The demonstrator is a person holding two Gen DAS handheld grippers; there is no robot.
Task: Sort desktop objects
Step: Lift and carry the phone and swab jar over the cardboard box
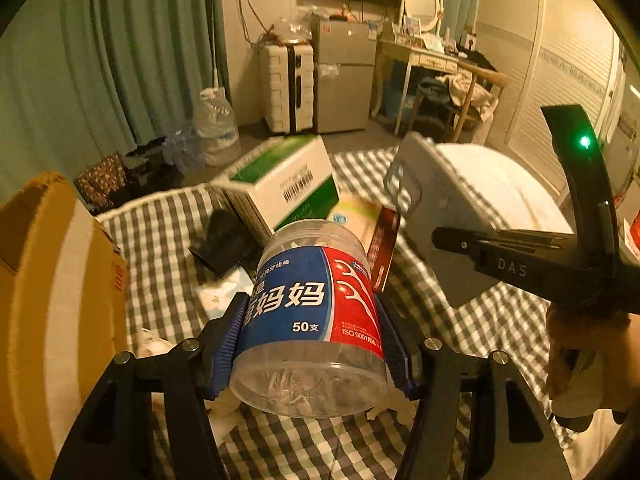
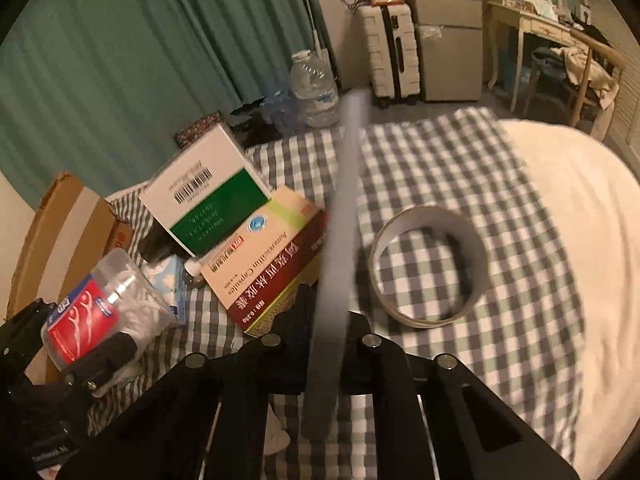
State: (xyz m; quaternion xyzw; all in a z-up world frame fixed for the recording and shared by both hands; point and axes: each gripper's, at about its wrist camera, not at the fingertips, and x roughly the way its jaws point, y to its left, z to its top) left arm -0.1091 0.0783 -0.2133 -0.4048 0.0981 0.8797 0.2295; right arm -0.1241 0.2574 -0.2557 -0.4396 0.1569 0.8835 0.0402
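Floss picks fill the clear plastic jar with the blue-and-red label point(image 1: 310, 320), a pale tangle pressed against its transparent wall. My left gripper point(image 1: 312, 344) has its jaws clamped on that jar, blue ribbed pads on either side of the label, and the jar hangs tilted above the grey-and-white checked bed cover point(image 1: 500, 320). A brown cardboard box point(image 1: 44, 300) stands at the left edge; I cannot see inside it.

My right gripper point(image 2: 320, 316) has its jaws together on a thin grey flat slab point(image 2: 340, 240), which stands up between them. In the right wrist view I see only its narrow edge, blurred. The left wrist view shows its broad grey face point(image 1: 436, 200), with a raised rectangular patch near one corner, and my hand point(image 1: 580, 360) around the handle.

Only the right wrist view shows the white tape ring point(image 2: 430, 268) lying on the cover, beside the slab. It also shows the cream-and-maroon medicine carton point(image 2: 268, 264) in full, tucked against the green-and-white barcoded box point(image 2: 204, 196). A white duvet point(image 2: 580, 240) covers the bed's right side.
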